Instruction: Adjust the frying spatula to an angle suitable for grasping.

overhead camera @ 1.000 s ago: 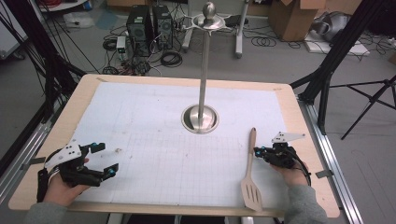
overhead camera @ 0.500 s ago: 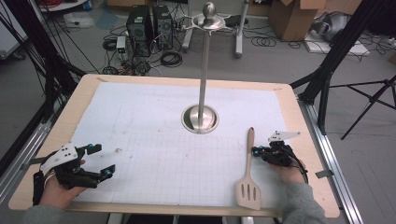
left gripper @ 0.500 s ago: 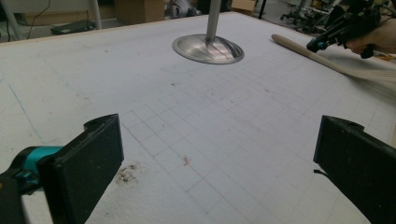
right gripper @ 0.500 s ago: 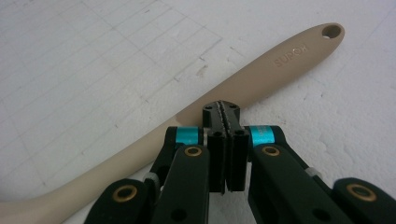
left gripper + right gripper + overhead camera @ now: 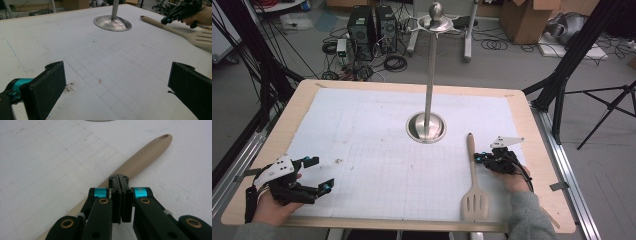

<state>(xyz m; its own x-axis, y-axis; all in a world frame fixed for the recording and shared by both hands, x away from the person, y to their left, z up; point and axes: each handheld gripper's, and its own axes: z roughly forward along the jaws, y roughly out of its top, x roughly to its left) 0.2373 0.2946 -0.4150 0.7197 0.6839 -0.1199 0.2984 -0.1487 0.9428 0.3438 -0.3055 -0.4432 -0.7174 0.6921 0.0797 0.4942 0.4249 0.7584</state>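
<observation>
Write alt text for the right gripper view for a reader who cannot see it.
The right gripper, its two black jaws pressed shut with nothing between them, points at the handle of a wooden spatula lying on a white gridded mat. The handle runs diagonally, its end with a small hanging hole at the upper right.

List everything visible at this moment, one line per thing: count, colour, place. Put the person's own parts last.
spatula: one, beige, slotted, lying flat on the right of the mat, handle pointing toward the stand.
stand: one, silver metal, round base near the mat's middle, tall pole with a knob on top.
mat: one, white with a grid, covering most of the table.
table: one, light wood, rounded corners.
computer towers: two, black, on the floor beyond the table among cables.
cardboard boxes: brown, floor at far right.
left gripper: one, black, near left corner, jaws wide open, holding nothing.
right gripper: one, black, jaws shut, tips at the spatula's handle.
</observation>
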